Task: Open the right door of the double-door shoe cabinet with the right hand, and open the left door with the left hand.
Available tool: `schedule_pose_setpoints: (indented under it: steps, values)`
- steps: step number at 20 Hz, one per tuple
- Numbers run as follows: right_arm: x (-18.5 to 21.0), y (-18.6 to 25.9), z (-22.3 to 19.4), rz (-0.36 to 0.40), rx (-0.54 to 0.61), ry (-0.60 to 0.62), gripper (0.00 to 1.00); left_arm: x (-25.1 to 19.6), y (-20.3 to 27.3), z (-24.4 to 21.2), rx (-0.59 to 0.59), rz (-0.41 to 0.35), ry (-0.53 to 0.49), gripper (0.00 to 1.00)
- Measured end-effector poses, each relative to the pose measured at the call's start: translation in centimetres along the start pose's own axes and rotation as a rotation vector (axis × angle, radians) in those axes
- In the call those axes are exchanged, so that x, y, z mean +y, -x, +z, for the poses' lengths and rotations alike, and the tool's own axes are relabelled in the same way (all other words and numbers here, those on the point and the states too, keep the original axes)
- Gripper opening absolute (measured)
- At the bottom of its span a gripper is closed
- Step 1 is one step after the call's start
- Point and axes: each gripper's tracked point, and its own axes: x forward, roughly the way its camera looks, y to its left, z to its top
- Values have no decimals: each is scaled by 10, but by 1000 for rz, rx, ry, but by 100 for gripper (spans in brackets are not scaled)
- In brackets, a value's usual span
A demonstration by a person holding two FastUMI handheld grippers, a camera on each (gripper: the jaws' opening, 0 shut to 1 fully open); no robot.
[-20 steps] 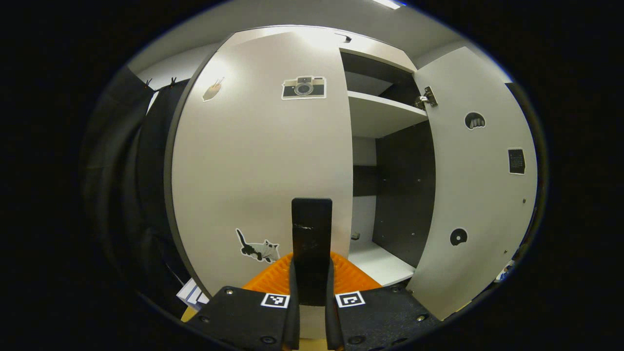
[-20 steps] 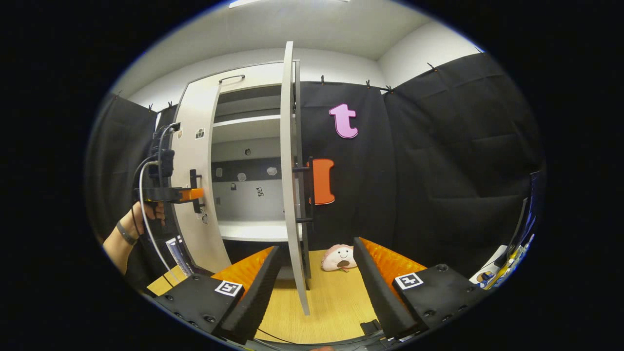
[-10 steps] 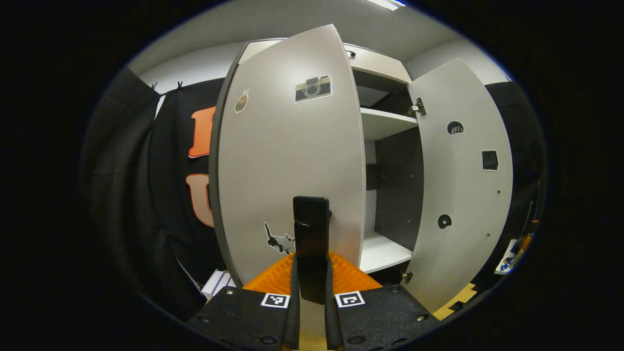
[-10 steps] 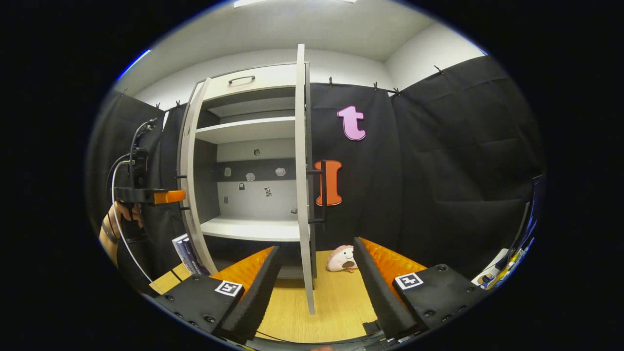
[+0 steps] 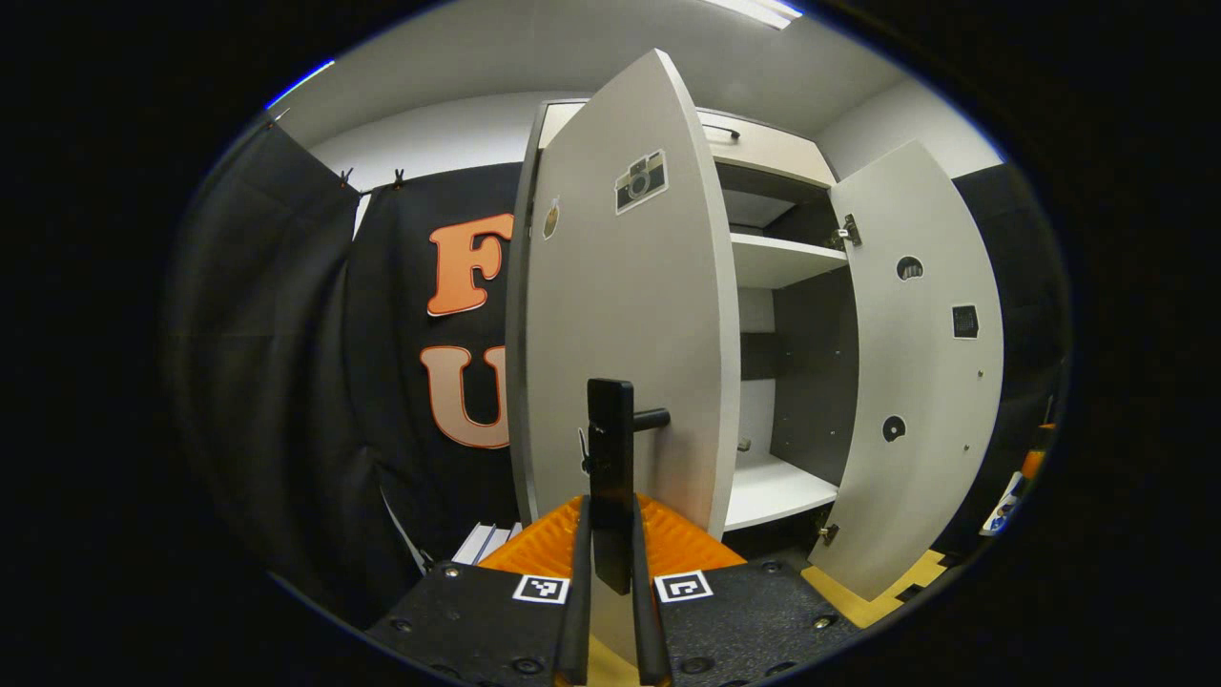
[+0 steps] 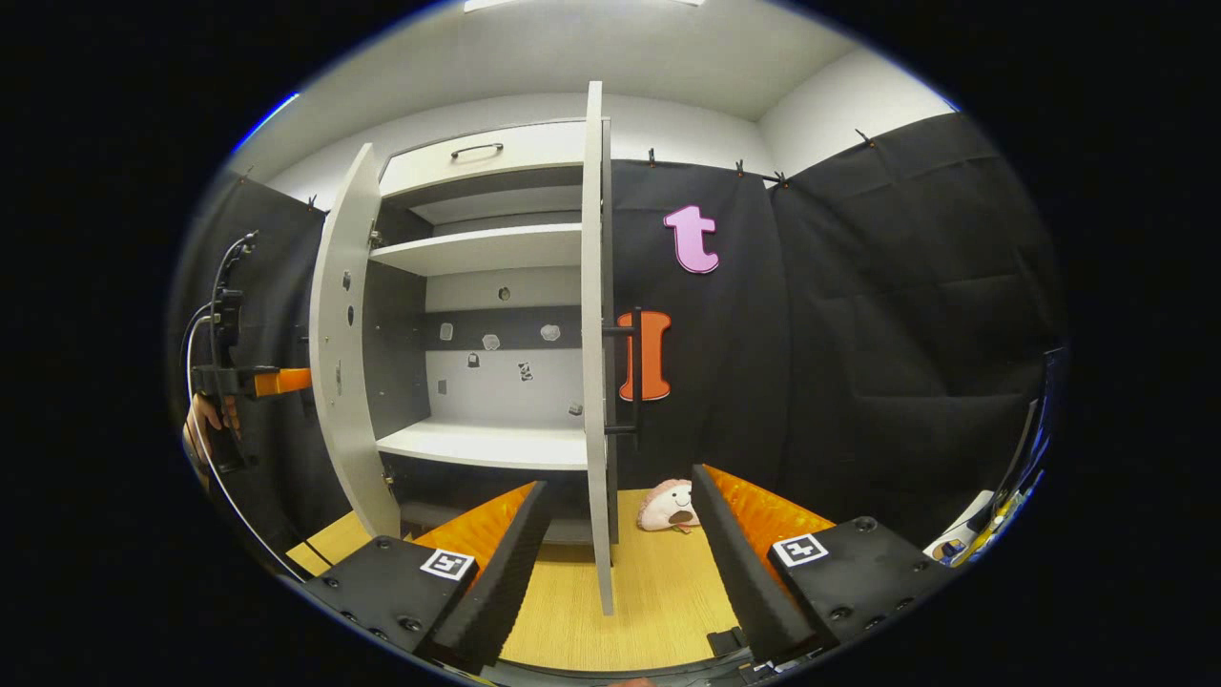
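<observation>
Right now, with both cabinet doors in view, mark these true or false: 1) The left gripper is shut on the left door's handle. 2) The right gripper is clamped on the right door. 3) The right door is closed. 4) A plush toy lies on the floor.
1) True: the left gripper pinches the left door's handle.
2) False: the right gripper is open, its fingers clear of the right door.
3) False: it stands open.
4) True: the plush toy lies beside the cabinet.
</observation>
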Motion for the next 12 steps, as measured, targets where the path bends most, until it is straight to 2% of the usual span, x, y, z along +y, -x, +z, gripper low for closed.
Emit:
schedule_pose_setpoints:
  steps: [1,4,8,12]
  values:
    - [0,-1,0,1,0,2,88,1,0,-4,8,-1,9,18]
    - [1,-2,-1,9,3,6,98,4,9,-7,-8,-22,64,14]
    - [2,-2,-3,17,11,9,100,19,15,-8,-31,23,56,10]
    - [1,-3,-2,15,9,13,88,44,21,-6,-71,106,15,5]
